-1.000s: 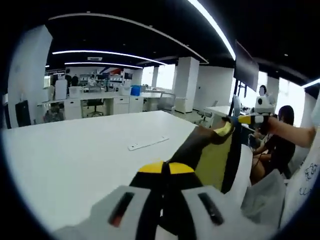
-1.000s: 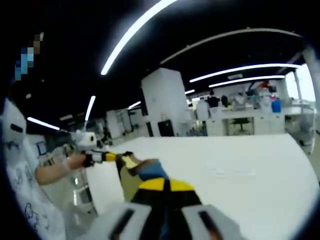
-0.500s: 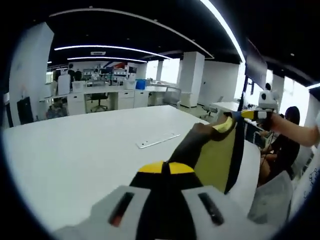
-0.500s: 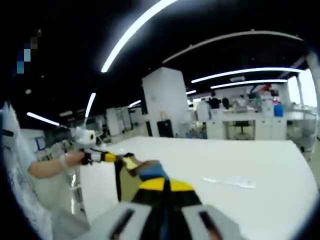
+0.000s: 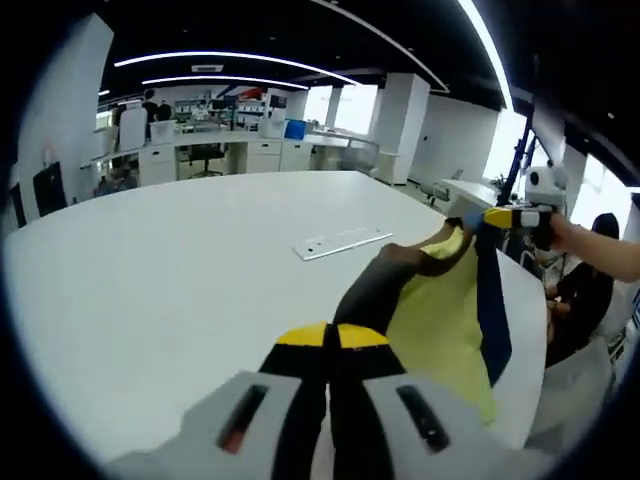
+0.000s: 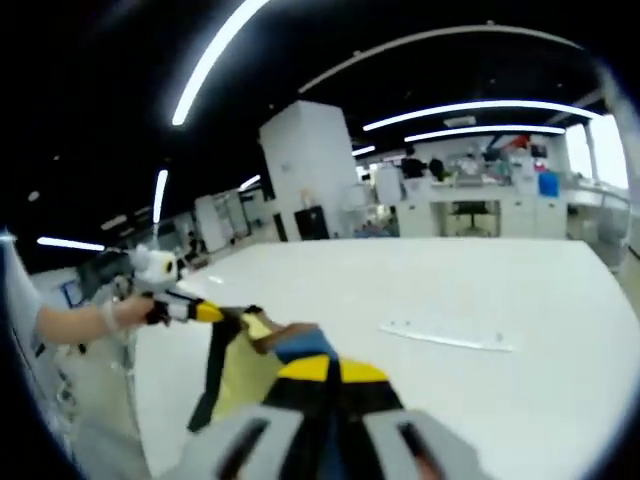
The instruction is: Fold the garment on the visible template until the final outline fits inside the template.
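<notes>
Holding one garment (image 5: 440, 320) stretched between two claws, above the white worktop (image 5: 160, 270) edge.

Left claw (image 5: 331, 340) clamped on dark fabric at one end; right claw (image 6: 322, 370) clamped on the other end, blue and brown fabric bunched just ahead of its tips. Garment is yellow with one dark blue stripe, hanging between them. One pale flat strip (image 5: 342, 241) lies on the worktop beyond the left claw, apart from the garment.
</notes>
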The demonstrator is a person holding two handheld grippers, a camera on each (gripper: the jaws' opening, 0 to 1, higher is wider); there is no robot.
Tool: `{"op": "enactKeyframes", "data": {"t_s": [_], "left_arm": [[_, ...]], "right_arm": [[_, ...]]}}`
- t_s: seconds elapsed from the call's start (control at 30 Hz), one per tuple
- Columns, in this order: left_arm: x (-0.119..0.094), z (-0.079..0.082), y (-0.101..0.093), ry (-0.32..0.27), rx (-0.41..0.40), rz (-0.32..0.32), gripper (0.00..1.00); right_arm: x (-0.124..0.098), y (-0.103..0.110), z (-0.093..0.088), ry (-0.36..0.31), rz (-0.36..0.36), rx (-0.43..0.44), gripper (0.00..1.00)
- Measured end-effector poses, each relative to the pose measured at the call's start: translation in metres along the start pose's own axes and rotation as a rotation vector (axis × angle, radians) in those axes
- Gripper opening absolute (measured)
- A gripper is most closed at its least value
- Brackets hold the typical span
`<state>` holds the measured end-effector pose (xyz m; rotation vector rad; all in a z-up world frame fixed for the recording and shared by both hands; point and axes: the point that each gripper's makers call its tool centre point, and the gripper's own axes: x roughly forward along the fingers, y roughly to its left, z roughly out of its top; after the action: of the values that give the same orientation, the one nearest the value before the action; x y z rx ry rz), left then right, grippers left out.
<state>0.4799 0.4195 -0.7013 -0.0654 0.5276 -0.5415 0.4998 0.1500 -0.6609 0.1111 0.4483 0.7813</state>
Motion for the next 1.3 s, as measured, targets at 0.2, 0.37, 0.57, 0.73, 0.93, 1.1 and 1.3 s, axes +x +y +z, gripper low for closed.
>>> {"op": "enactKeyframes", "data": {"t_s": [0.2, 0.37, 0.57, 0.73, 0.93, 1.1, 1.3], "left_arm": [[0.037, -0.022, 0.014, 0.065, -0.035, 0.013, 0.0], [0.06, -0.045, 0.027, 0.12, -0.069, 0.024, 0.0], [0.08, -0.076, 0.033, 0.202, -0.094, 0.021, 0.0], [0.092, -0.097, 0.035, 0.255, -0.104, 0.021, 0.0], [0.094, -0.102, 0.037, 0.258, -0.118, 0.032, 0.0], [0.091, -0.101, 0.032, 0.252, -0.11, 0.042, 0.0], [0.092, -0.101, 0.035, 0.243, -0.092, 0.051, 0.0]], "right_arm": [[0.033, -0.033, -0.028, 0.064, -0.036, 0.08, 0.0], [0.058, -0.05, -0.052, 0.121, -0.057, 0.112, 0.0], [0.08, -0.064, -0.083, 0.198, -0.094, 0.147, 0.0], [0.09, -0.069, -0.105, 0.258, -0.123, 0.164, 0.0], [0.095, -0.075, -0.121, 0.302, -0.145, 0.165, 0.0], [0.099, -0.079, -0.125, 0.307, -0.157, 0.155, 0.0], [0.105, -0.083, -0.136, 0.325, -0.167, 0.142, 0.0]]}}
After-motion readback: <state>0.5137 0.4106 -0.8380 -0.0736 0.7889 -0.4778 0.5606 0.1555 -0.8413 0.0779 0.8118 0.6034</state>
